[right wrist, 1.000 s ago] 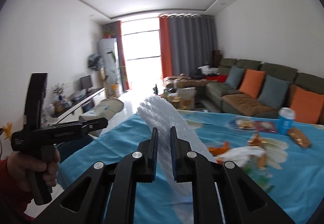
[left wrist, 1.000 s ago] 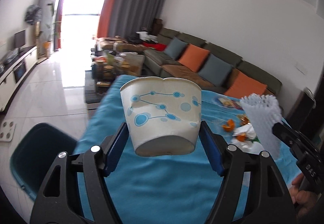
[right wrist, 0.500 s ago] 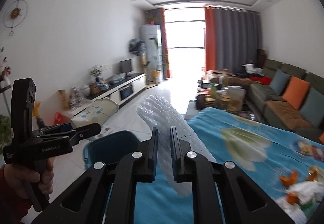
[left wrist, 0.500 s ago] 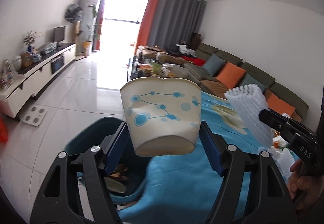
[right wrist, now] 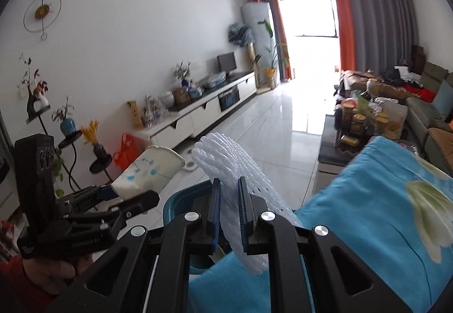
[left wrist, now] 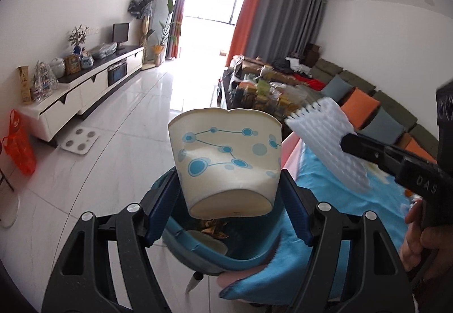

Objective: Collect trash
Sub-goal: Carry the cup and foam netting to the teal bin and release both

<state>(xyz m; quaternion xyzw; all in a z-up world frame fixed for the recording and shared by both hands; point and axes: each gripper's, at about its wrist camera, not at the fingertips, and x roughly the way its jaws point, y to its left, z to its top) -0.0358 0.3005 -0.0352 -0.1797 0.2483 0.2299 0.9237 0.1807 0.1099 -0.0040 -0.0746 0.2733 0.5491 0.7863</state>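
My left gripper [left wrist: 229, 194] is shut on a dented white paper cup with blue dots [left wrist: 226, 160] and holds it right above a teal trash bin [left wrist: 195, 245] on the floor. The bin holds scraps [left wrist: 212, 228]. My right gripper [right wrist: 228, 199] is shut on a white foam fruit net [right wrist: 229, 163] and holds it above the bin's rim [right wrist: 184, 197]. The cup [right wrist: 147, 174] and left gripper show at the left of the right wrist view. The net [left wrist: 325, 143] and right gripper show at the right of the left wrist view.
A table with a blue flowered cloth [right wrist: 382, 214] stands right beside the bin. A white TV cabinet [left wrist: 85, 86] runs along the left wall. An orange bag [left wrist: 19, 143] and a bathroom scale [left wrist: 79, 140] lie on the tiled floor. A sofa [left wrist: 368, 103] stands at the right.
Both grippers swung left, away from the table, and tilted down. The bin came under the cup and the net. Both grips stayed shut.
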